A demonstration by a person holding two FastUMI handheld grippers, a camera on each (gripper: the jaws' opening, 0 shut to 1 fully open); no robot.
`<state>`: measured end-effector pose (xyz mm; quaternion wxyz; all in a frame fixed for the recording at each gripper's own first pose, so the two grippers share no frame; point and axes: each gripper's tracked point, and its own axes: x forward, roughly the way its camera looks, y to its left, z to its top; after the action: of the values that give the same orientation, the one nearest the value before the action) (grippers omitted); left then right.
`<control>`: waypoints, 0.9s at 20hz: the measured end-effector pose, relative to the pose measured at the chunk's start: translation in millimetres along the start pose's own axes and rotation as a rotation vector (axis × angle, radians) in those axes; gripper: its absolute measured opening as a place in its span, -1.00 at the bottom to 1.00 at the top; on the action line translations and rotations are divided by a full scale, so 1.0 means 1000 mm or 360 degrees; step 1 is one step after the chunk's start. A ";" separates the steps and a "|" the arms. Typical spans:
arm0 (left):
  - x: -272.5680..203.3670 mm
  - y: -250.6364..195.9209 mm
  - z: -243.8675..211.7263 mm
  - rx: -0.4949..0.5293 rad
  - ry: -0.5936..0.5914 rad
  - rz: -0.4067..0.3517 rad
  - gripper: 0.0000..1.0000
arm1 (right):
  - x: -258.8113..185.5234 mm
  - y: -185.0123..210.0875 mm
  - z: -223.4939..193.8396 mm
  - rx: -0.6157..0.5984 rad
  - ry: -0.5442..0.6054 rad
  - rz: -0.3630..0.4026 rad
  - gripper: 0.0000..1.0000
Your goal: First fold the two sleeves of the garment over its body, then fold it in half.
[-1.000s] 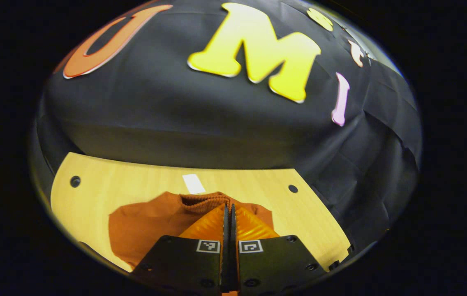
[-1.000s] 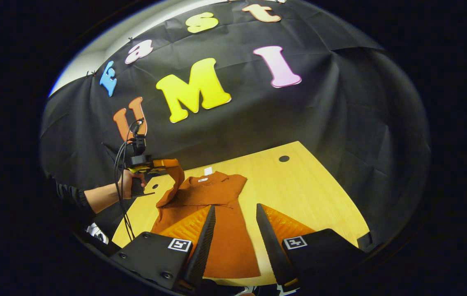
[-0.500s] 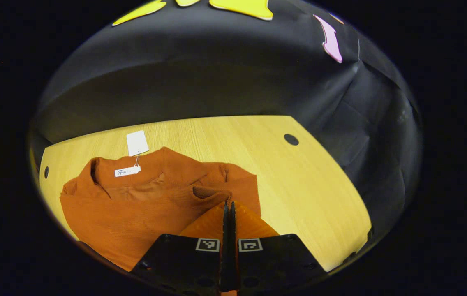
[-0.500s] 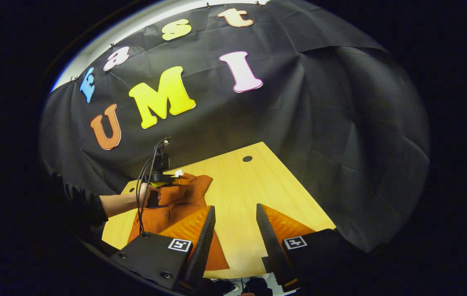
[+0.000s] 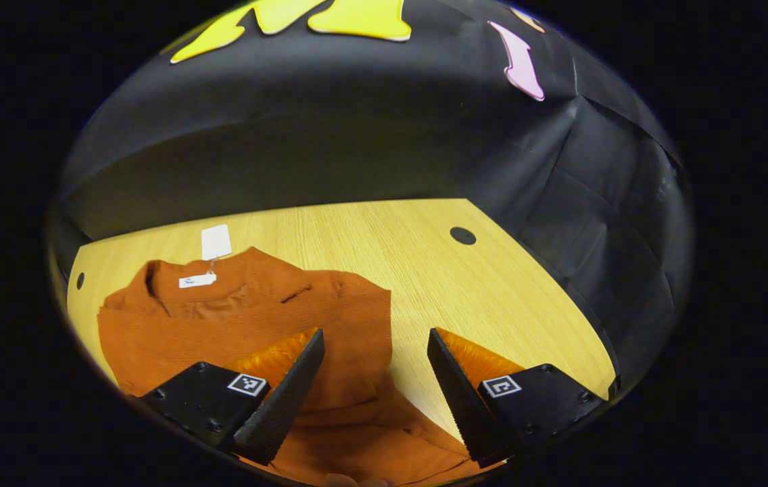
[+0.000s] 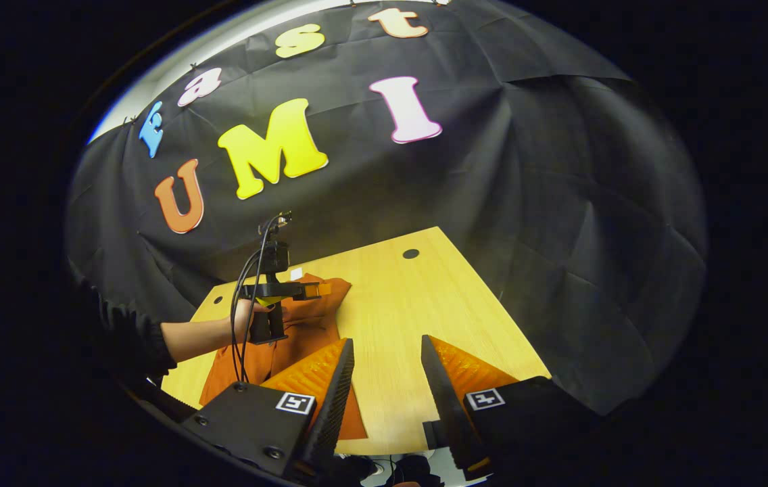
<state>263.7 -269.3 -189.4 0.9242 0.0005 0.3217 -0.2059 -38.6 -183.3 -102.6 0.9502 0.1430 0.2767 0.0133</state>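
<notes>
- 1 garment (image 5: 249, 325) lies on the table (image 5: 492, 297), toward its left side; in the right gripper view it (image 6: 303, 325) sits at the table's (image 6: 424, 318) left edge.
- 1 sleeve (image 5: 364, 325) lies folded over the body, along the garment's right side.
- 2 white tags: 1 hang tag (image 5: 216, 241) on the wood just beyond the collar, 1 label (image 5: 197, 281) inside the collar.
- Left gripper (image 5: 374, 365): fingers spread apart, grasping nothing, hanging over the garment's right edge. In the right gripper view it (image 6: 316, 291) is held by 1 hand (image 6: 249, 318) with cables trailing.
- Right gripper (image 6: 384, 385): fingers spread, empty, near the table's near edge.
- 2 dark holes (image 5: 462, 235) show in the tabletop, 1 far right, 1 far left.
</notes>
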 end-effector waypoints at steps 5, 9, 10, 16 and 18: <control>-0.124 0.020 0.031 -0.0025 -0.0307 0.0146 0.99 | 0.039 0.050 0.001 -0.0111 -0.0022 0.0215 0.52; -0.230 0.043 0.035 -0.0056 -0.0542 0.0297 0.97 | 0.061 0.094 -0.009 -0.0187 0.0000 0.0343 0.52; -0.249 0.051 0.030 -0.0063 -0.0570 0.0324 0.96 | 0.063 0.103 -0.012 -0.0196 0.0007 0.0347 0.65; -0.334 0.125 -0.039 -0.0191 -0.0591 0.0476 0.96 | 0.059 0.140 -0.027 -0.0235 -0.0029 0.0258 0.65; -0.349 0.143 -0.052 -0.0198 -0.0608 0.0502 0.97 | 0.055 0.155 -0.035 -0.0261 -0.0035 0.0244 0.65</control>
<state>40.4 0.8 -41.6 0.9871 -0.0450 0.1494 -0.0354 -2.0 -20.0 -116.6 0.9579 0.0856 0.2524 0.1070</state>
